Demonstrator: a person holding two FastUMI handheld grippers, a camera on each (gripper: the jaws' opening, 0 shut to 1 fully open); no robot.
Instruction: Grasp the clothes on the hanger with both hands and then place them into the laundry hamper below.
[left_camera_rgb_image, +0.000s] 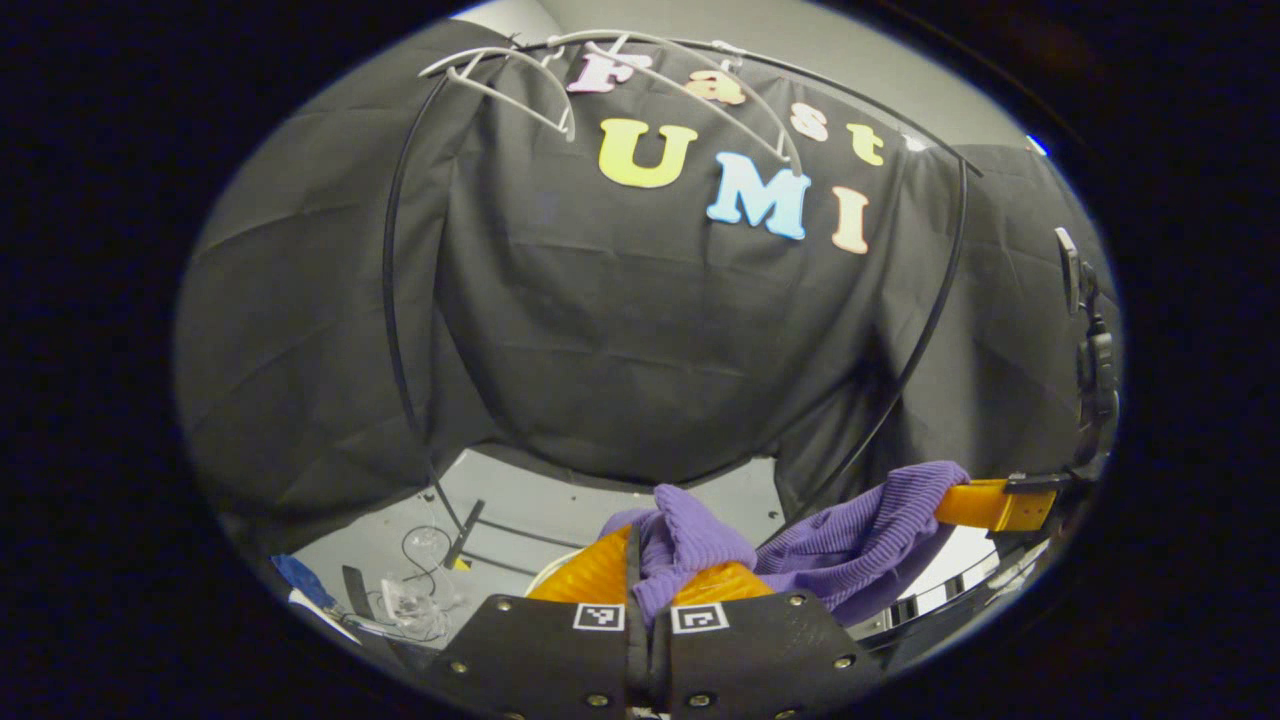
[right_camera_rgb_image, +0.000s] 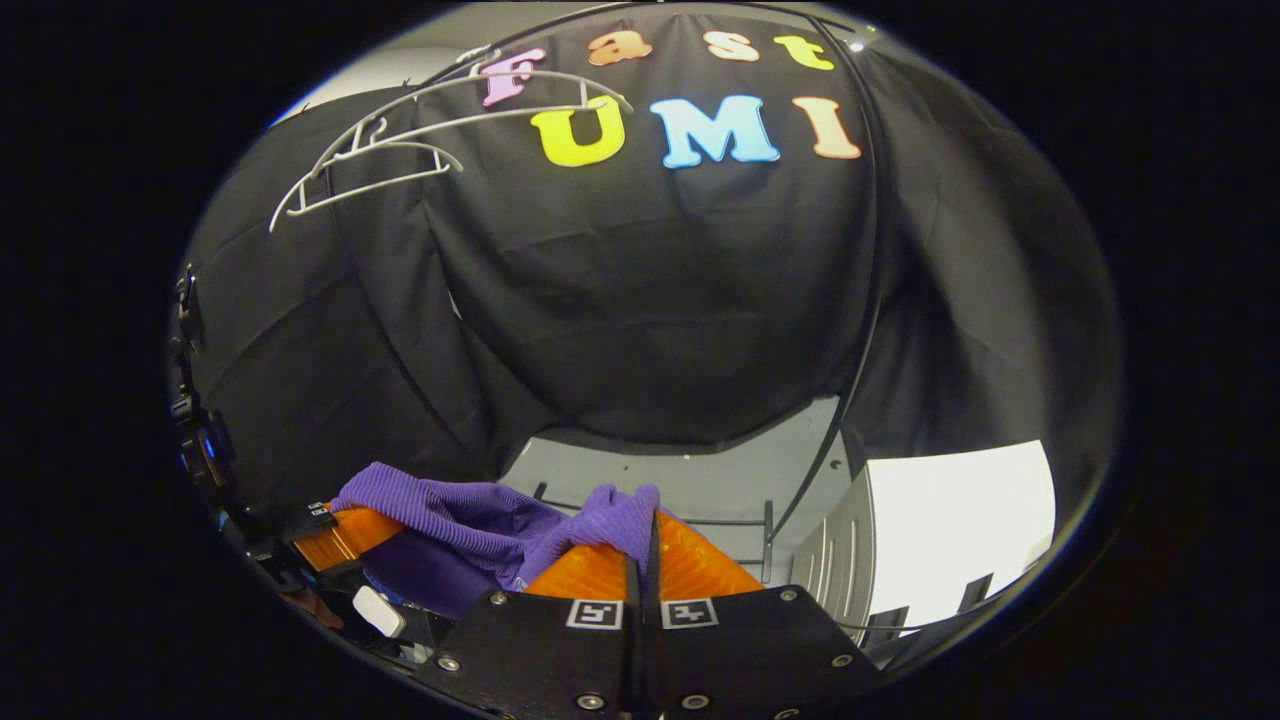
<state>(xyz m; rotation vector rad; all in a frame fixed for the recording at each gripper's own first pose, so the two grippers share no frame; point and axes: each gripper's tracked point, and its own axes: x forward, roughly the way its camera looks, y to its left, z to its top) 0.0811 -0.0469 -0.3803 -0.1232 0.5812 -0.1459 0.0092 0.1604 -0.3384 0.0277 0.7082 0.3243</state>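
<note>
Clearly both grippers have the purple garment (left_camera_rgb_image: 850, 545) off the rail: in the left gripper view the left gripper (left_camera_rgb_image: 650, 585) has its orange jaws pinching a bunched fold at 6 o'clock, and the cloth stretches toward 4 o'clock where the right gripper (left_camera_rgb_image: 1000, 505) grips the other end. In the right gripper view the right gripper's jaws likewise pinch a knot of the same cloth, which trails off toward 8 o'clock. The white hangers (left_camera_rgb_image: 620, 85) hang bare at 12 o'clock, well apart from the garment.

The likely trouble, as I judge it, is the sagging middle of the cloth catching on the thin black rack frame (left_camera_rgb_image: 392, 300) or draping over a rim if one hand lets go before the other. The hamper's mouth cannot be told for certain; a pale slatted container (right_camera_rgb_image: 850, 545) at 4 o'clock in the right gripper view may be it. Open grey floor (left_camera_rgb_image: 560, 510) lies below between the frame's legs, giving room to lower straight down
</note>
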